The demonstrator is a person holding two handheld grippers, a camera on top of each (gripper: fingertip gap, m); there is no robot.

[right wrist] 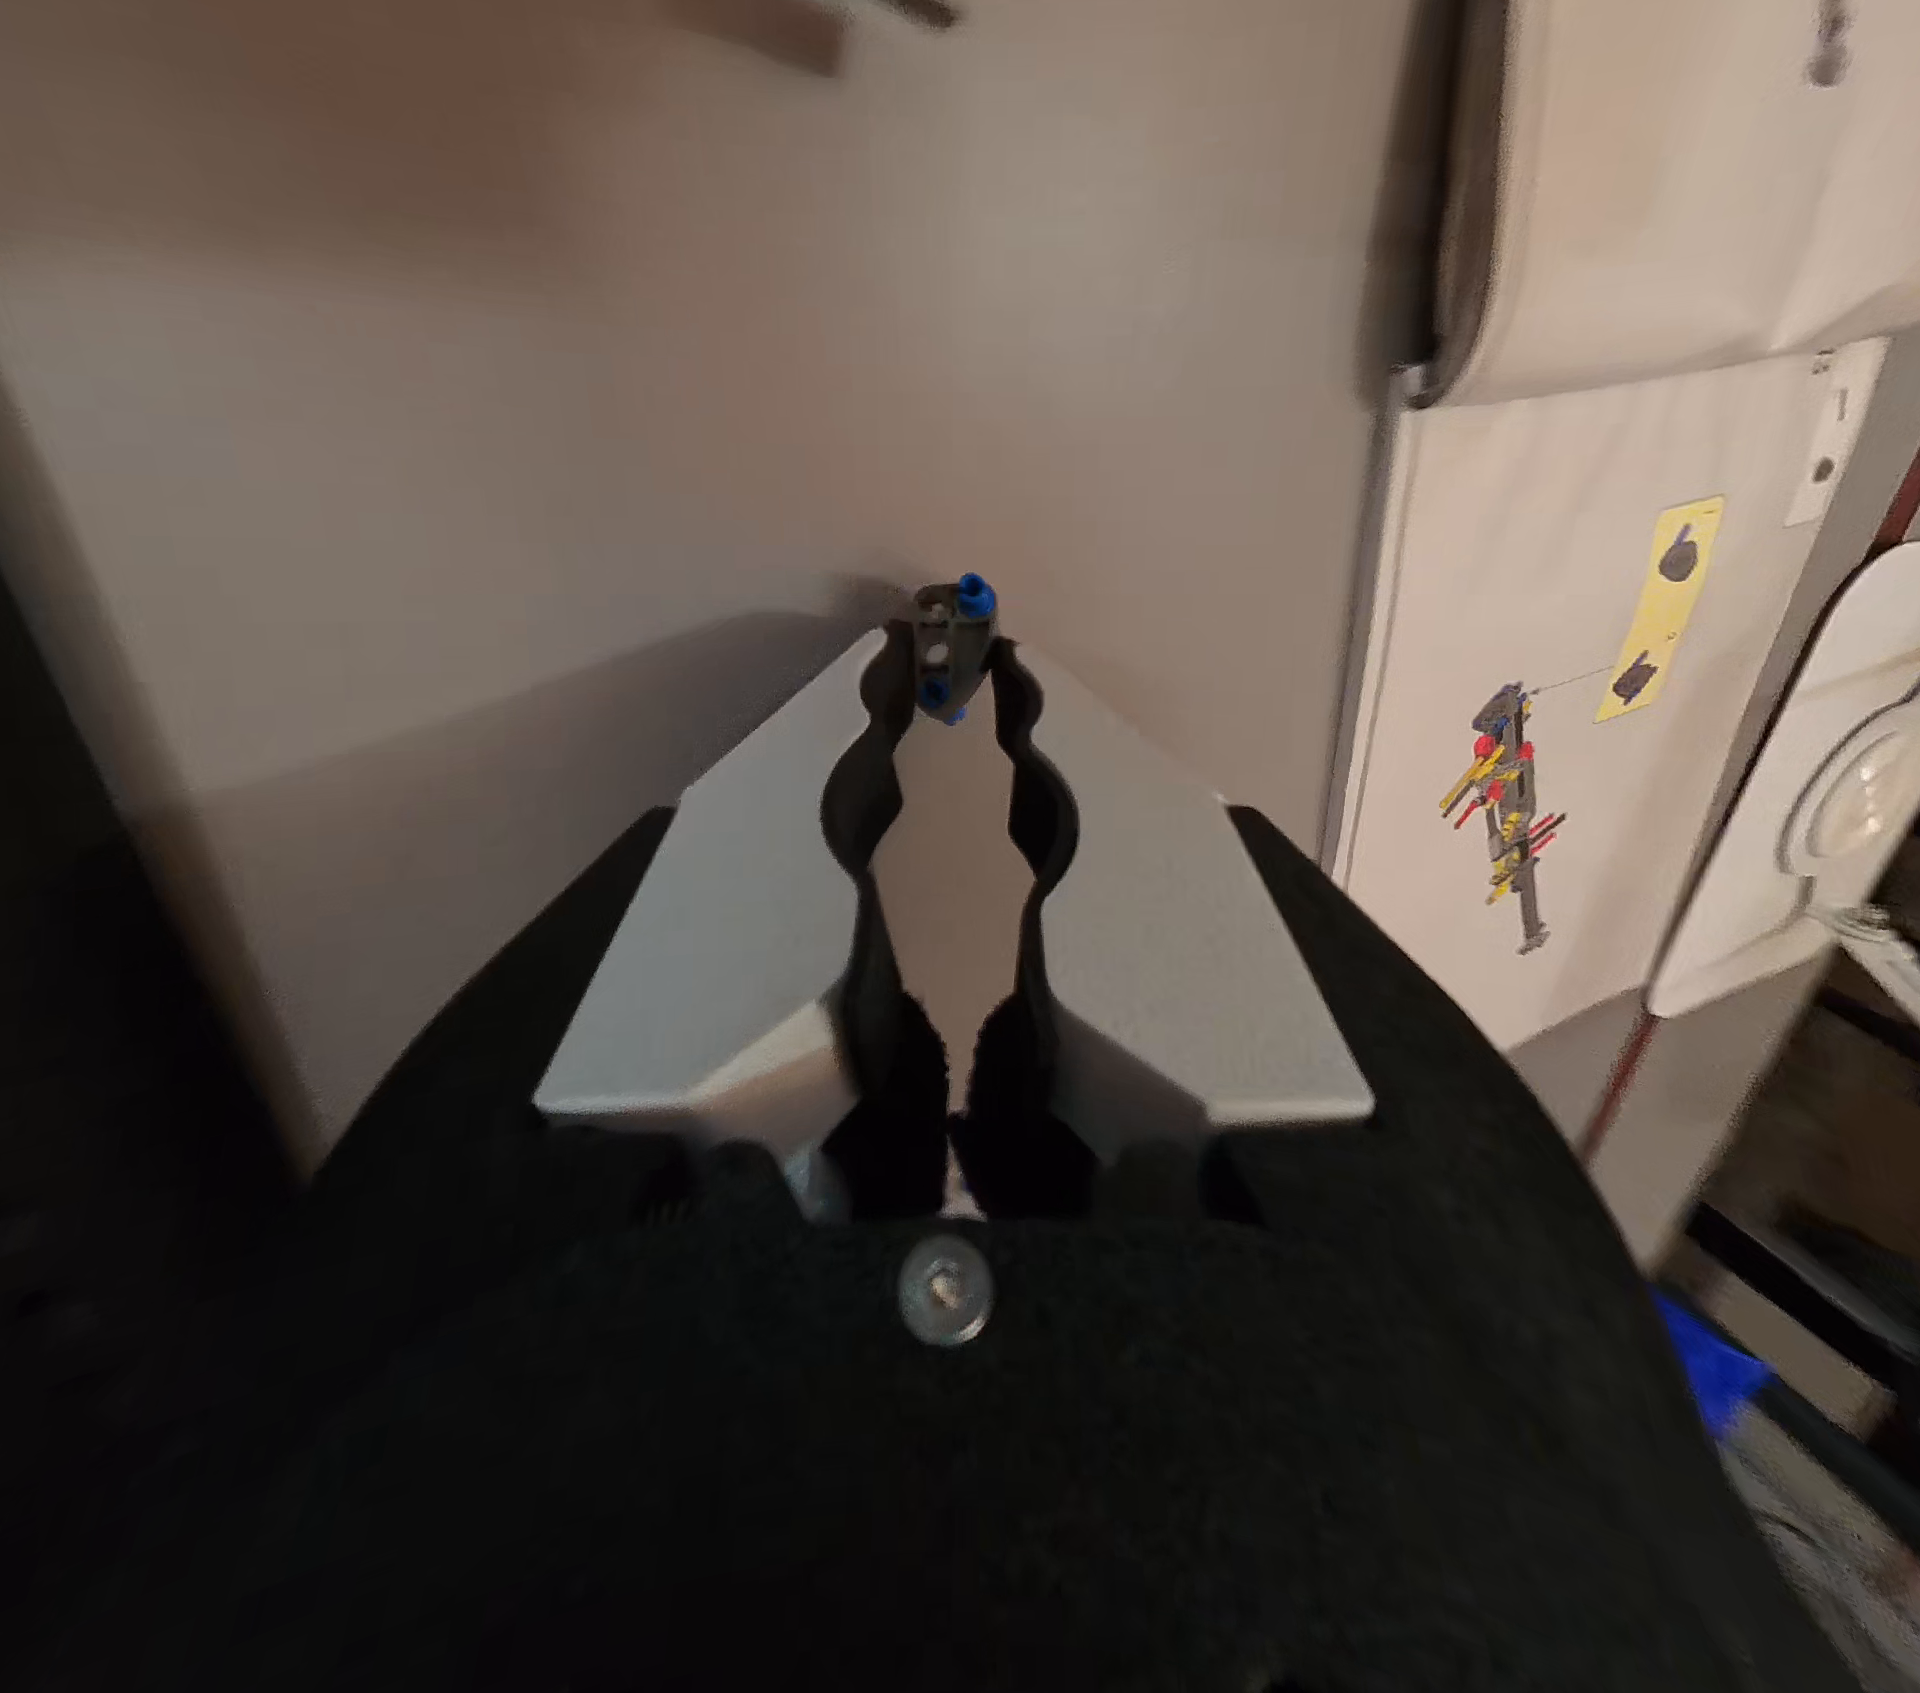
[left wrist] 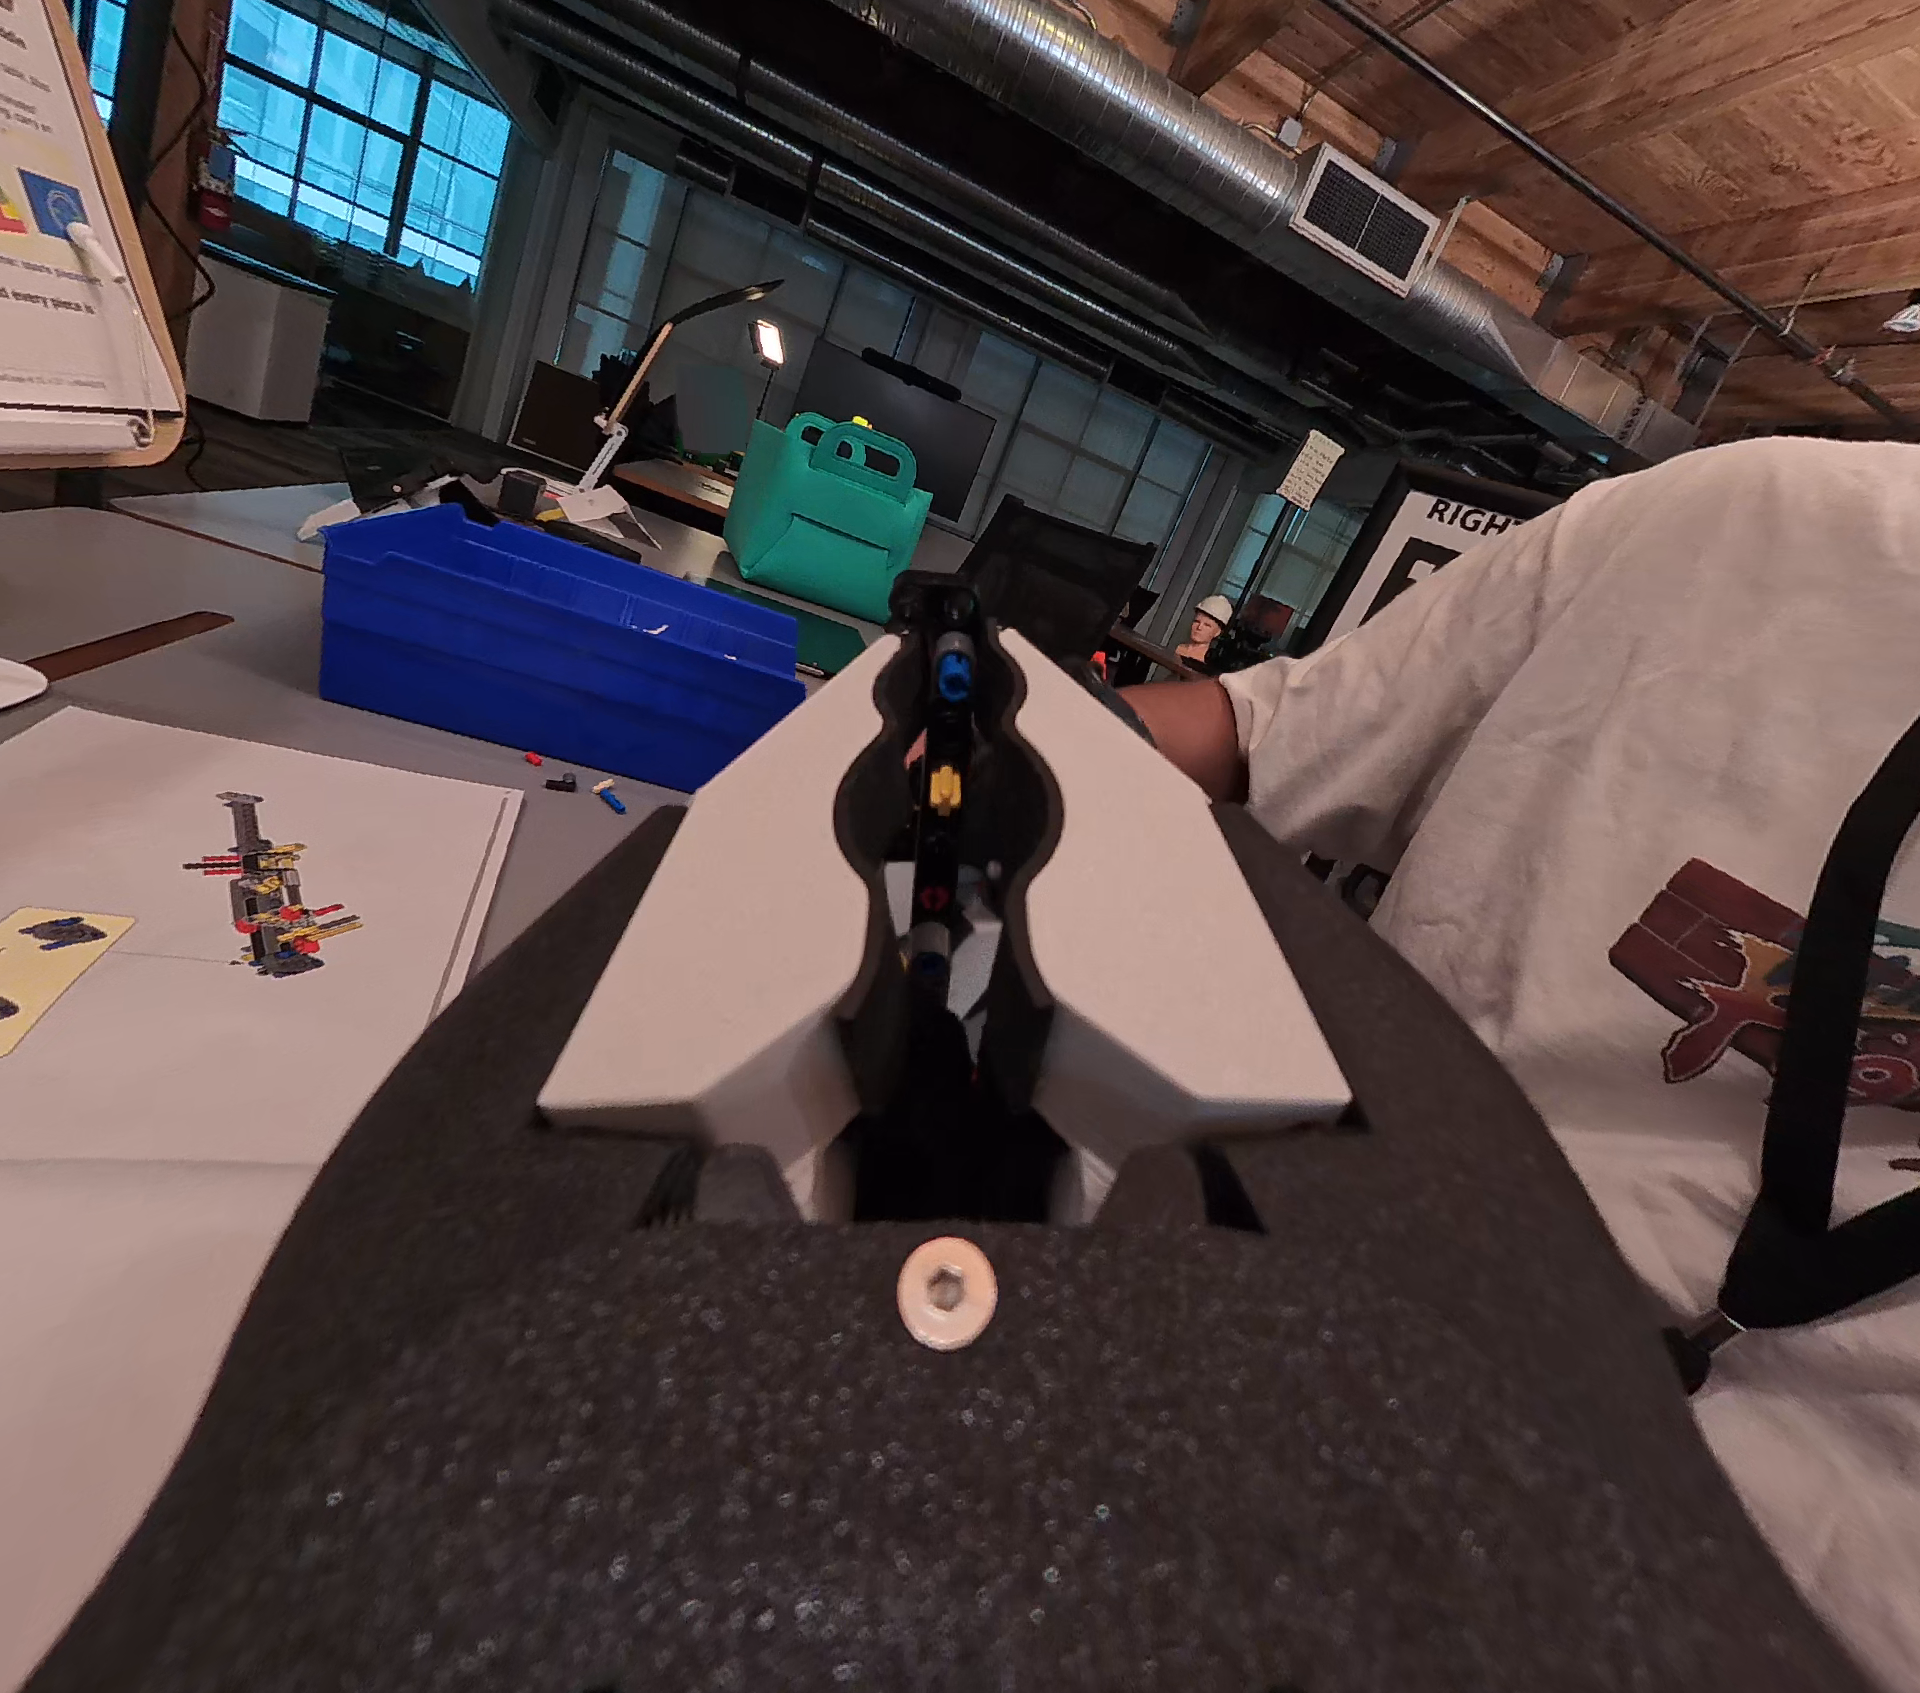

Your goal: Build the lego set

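Instruction sheets (left wrist: 239, 937) lie on the table (left wrist: 343, 708) to the left of the left gripper (left wrist: 948, 667), showing the long model; beyond them, ahead and left of the jaws, sits a blue bin (left wrist: 551, 635) with a few loose pins (left wrist: 582, 786) at its foot. Left jaws are clenched on the black Technic assembly (left wrist: 940, 812), a slim beam studded with blue, yellow and red connectors. Its long axis runs straight along the jaws, and its far end pokes out just past the tips. To the right, a person's white-shirted torso (left wrist: 1558, 760) fills the view.

In the right wrist view, the right gripper (right wrist: 951, 656) pinches a small dark grey piece with blue pins (right wrist: 954, 646) at the very tips; the rest of the jaw gap is empty. The picture is blurred. Right of these jaws hang more instruction pages (right wrist: 1538, 708).

Judging by this, the coming move is mating the small piece onto the beam, so the pins must line up with the beam's holes across its long axis.
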